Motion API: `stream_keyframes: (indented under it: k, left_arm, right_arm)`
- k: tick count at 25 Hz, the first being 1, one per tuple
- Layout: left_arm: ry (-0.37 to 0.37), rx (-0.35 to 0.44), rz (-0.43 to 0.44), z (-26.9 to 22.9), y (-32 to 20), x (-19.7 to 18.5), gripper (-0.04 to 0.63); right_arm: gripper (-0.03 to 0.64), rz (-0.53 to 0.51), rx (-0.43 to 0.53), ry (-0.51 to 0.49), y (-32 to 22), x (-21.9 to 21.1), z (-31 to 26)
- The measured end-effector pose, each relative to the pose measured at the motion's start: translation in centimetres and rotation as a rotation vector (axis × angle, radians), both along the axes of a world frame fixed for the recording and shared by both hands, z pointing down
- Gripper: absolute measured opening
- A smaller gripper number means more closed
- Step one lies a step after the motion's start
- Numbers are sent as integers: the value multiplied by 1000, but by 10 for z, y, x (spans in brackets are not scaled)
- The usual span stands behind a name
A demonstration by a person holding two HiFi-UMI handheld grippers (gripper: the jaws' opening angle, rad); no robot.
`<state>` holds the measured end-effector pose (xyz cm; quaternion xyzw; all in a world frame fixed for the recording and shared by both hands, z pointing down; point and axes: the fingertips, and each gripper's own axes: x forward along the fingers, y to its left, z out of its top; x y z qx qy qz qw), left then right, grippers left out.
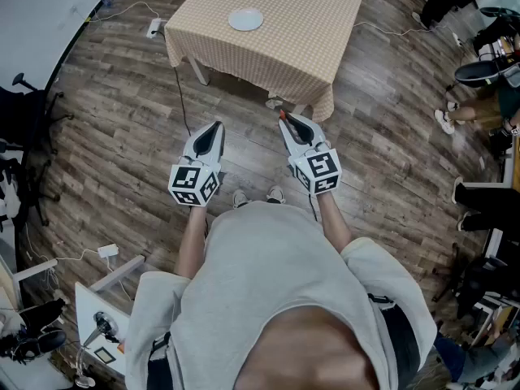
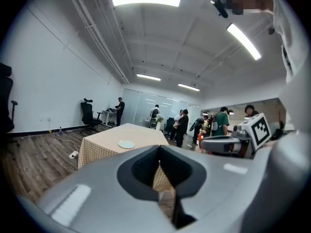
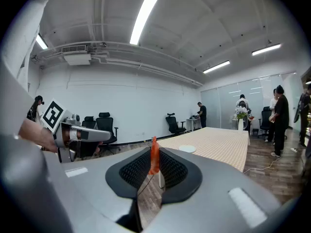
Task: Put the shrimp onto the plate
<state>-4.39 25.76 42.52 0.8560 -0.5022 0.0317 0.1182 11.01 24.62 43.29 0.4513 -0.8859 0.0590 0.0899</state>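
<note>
An orange shrimp [image 3: 154,155] stands pinched between the pads of my right gripper [image 3: 154,166], its tip poking up above the jaws. In the head view the shrimp [image 1: 282,114] shows as a small orange bit at the right gripper's [image 1: 285,121] tip, over the wooden floor short of the table. A white plate [image 1: 245,19] lies on the checked tablecloth [image 1: 301,31], well ahead of both grippers; the plate [image 3: 187,149] also shows past the right jaws. My left gripper [image 1: 213,127] is held beside the right one, its jaws together with nothing in them [image 2: 159,163].
The table's near corner [image 1: 325,108] hangs just ahead of the right gripper. A power strip [image 1: 154,28] and cables lie on the floor to the left. Office chairs [image 1: 20,96] stand at the left, seated people [image 1: 479,104] at the right, and a white stand [image 1: 97,315] behind me.
</note>
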Motion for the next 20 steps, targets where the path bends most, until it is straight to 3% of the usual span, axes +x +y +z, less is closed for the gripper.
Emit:
stream_keyframes:
  k: [20]
  left_arm:
    - [-14, 4, 2, 1, 6, 43, 9]
  right_arm:
    - [57, -51, 26, -23, 8, 33, -6]
